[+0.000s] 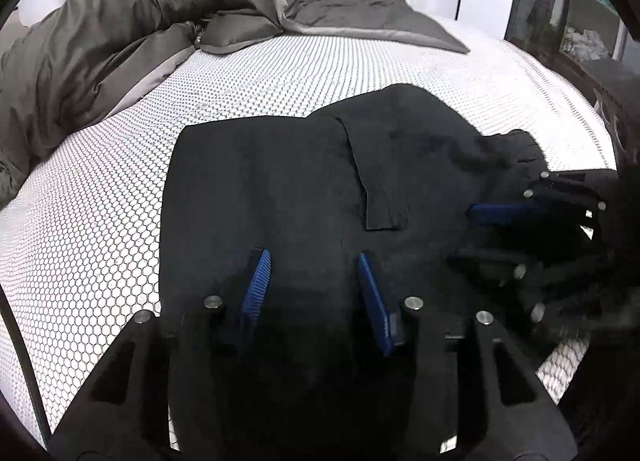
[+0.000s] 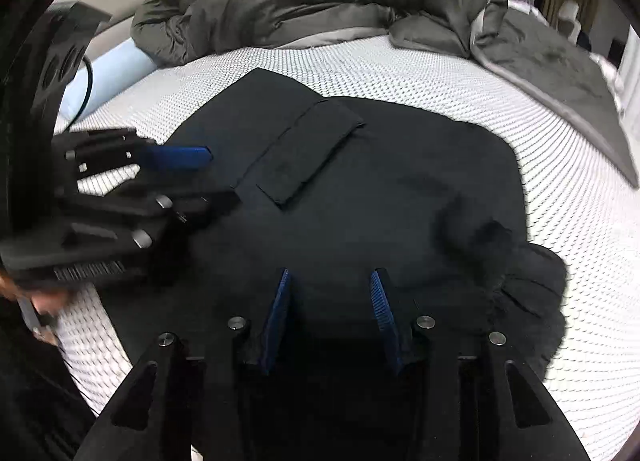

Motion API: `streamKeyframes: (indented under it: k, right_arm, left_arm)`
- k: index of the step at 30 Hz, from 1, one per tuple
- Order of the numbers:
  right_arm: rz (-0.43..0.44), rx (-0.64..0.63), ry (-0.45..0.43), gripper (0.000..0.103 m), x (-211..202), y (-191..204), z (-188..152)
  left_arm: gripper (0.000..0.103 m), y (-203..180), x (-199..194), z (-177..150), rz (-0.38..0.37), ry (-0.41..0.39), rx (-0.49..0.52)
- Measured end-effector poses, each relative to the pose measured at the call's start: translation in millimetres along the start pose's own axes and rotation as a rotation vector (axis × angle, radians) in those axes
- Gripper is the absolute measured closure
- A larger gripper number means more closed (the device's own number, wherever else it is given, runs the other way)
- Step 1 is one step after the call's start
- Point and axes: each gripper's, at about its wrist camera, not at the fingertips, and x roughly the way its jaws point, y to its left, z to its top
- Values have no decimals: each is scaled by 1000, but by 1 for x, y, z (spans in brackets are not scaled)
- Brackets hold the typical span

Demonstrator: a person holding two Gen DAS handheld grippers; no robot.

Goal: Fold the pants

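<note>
Black pants (image 1: 280,189) lie folded into a broad block on a white honeycomb-patterned mattress (image 1: 100,221); a flap pocket (image 1: 376,173) faces up. In the right wrist view the pants (image 2: 380,189) fill the centre, bunched at the right end (image 2: 528,285). My left gripper (image 1: 312,265) is open, its blue pads apart just above the fabric, holding nothing. My right gripper (image 2: 332,281) is open over the pants' near edge. Each gripper shows in the other's view: the right one (image 1: 500,229) at the right, the left one (image 2: 192,177) at the left.
A rumpled grey duvet (image 1: 120,29) is heaped along the far side of the bed, with a grey blanket (image 1: 360,5) beyond. A light blue pillow (image 2: 112,69) lies at the far left. Dark furniture (image 1: 580,21) stands at the right.
</note>
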Motion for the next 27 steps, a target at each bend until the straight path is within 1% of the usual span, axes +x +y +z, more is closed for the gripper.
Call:
streamKeyframes:
  k: [2, 3, 4, 5, 8, 10, 11, 12, 14, 16, 17, 19, 21, 23, 24, 26, 27]
  right_arm:
    - [-86, -18, 4, 63, -12, -10, -9]
    - [-100, -24, -2, 64, -17, -16, -14]
    - [-85, -11, -7, 64, -21, -23, -20]
    - [-55, 16, -18, 64, -27, -31, -26]
    - [-38, 20, -43, 63, -34, -28, -25]
    - [1, 45, -63, 62, -41, -30, -23]
    - [39, 77, -82, 62, -46, -31, -17]
    - [54, 91, -92, 62, -48, -32, -10]
    - [40, 83, -106, 62, -47, -27, 9]
    - [24, 59, -87, 62, -37, -21, 27]
    - [28, 43, -57, 62, -25, -18, 38]
    - [2, 13, 21, 62, 3, -13, 52]
    - [-63, -40, 93, 62, 31, -5, 54]
    - [-60, -47, 89, 62, 32, -7, 48]
    - [-74, -47, 89, 62, 28, -11, 45]
    - [-148, -45, 88, 62, 15, -27, 35]
    - [-159, -34, 80, 62, 10, -35, 30]
  left_arm:
    - [60, 5, -5, -5, -12, -9, -14]
    - [61, 9, -9, -9, -7, -11, -24]
    - [61, 12, -12, -13, 35, -13, -27]
    - [60, 15, -13, -16, 47, -15, -31]
    - [62, 26, -17, -14, 39, -18, -72]
    - [62, 26, -25, -9, 43, -39, -72]
    - [62, 25, -28, -4, 40, -52, -59]
    - [62, 22, -28, 4, 38, -61, -41]
    - [62, 21, -22, 22, 53, -62, -25]
    - [62, 22, -9, 39, 61, -43, -21]
    - [65, 23, 0, 46, 68, -25, -19]
    - [72, 26, 24, 53, 93, 46, -8]
    - [74, 30, 40, 51, 93, 91, -11]
    - [75, 36, 41, 50, 78, 95, -28]
    - [76, 40, 39, 51, 84, 93, -35]
    - [76, 48, 36, 48, 191, 85, -34]
    - [76, 54, 35, 46, 212, 83, -55]
